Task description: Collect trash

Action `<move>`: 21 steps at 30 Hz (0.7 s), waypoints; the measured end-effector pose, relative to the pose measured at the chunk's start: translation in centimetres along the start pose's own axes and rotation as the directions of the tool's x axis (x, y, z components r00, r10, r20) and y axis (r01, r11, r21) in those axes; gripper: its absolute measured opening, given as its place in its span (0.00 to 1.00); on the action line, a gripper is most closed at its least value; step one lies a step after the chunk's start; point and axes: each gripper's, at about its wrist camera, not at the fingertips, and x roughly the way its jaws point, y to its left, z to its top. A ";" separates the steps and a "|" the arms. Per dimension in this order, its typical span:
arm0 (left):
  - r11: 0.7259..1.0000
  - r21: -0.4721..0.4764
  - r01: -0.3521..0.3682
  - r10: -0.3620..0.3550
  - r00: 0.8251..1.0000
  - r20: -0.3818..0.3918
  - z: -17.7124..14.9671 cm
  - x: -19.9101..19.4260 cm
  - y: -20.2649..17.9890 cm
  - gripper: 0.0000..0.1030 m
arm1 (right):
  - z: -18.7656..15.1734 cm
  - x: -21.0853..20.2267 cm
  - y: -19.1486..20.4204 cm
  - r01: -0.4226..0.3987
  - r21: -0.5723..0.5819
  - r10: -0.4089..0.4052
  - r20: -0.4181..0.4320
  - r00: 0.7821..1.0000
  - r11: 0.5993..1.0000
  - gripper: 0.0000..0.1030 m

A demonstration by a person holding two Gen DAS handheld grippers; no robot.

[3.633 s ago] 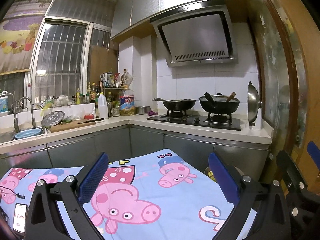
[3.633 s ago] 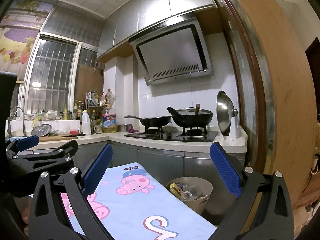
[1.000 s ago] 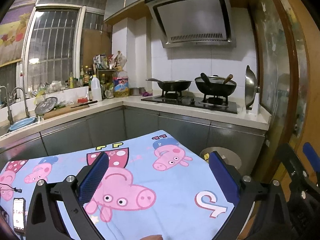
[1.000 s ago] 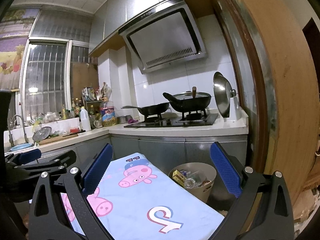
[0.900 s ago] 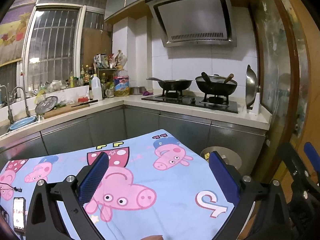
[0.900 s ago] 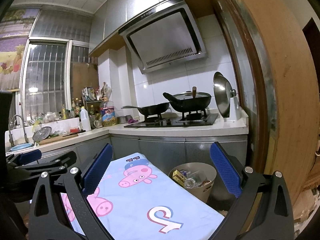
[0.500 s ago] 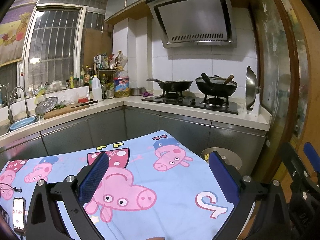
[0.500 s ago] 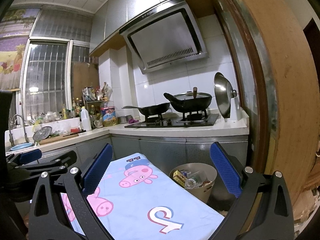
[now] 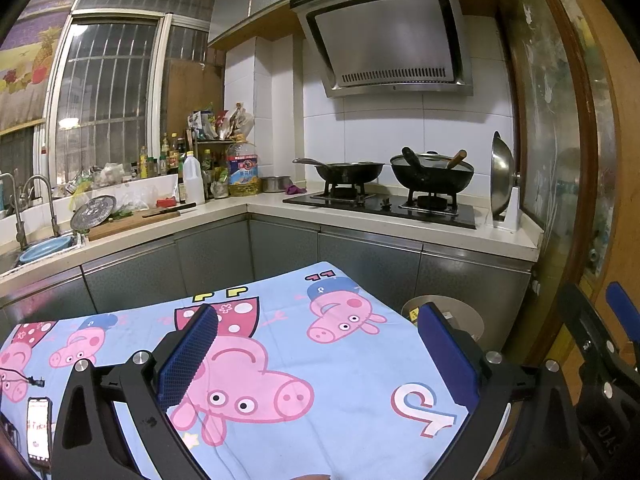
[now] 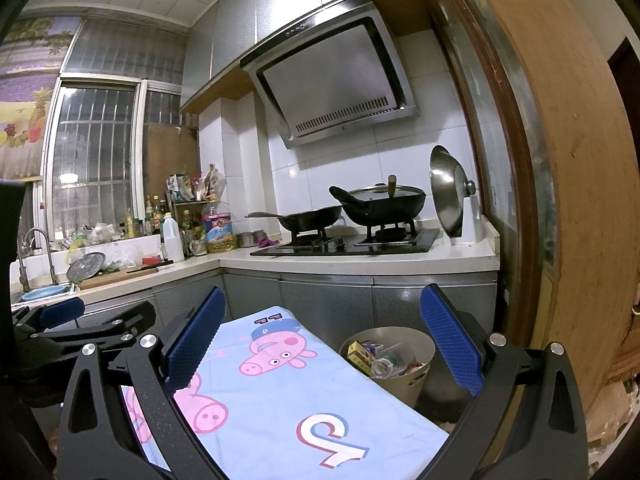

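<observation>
The left hand-held gripper (image 9: 318, 354) and the right hand-held gripper (image 10: 320, 342) both hover spread wide and empty above the pig-print cloth (image 10: 288, 396); trash (image 10: 382, 356) sits in the beige bin (image 10: 414, 384) beside the surface.

Dim warm light, sharp (fisheye-warped edges)

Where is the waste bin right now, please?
In the right wrist view, the waste bin stands on the floor at lower right, beside the cartoon-pig cloth and in front of the cabinets under the stove.
</observation>
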 end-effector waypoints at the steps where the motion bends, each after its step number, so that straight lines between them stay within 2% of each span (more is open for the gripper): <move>1: 1.000 0.000 0.000 0.000 1.000 0.000 0.0 0.0 0.0 0.96 | -0.1 -0.2 0.1 0.000 -0.001 0.000 0.001 1.000 1.000 0.94; 21: 1.000 -0.008 0.003 -0.003 1.000 0.009 0.6 0.0 0.5 0.96 | 0.0 -0.2 0.3 -0.002 0.000 0.002 -0.005 1.000 1.000 0.94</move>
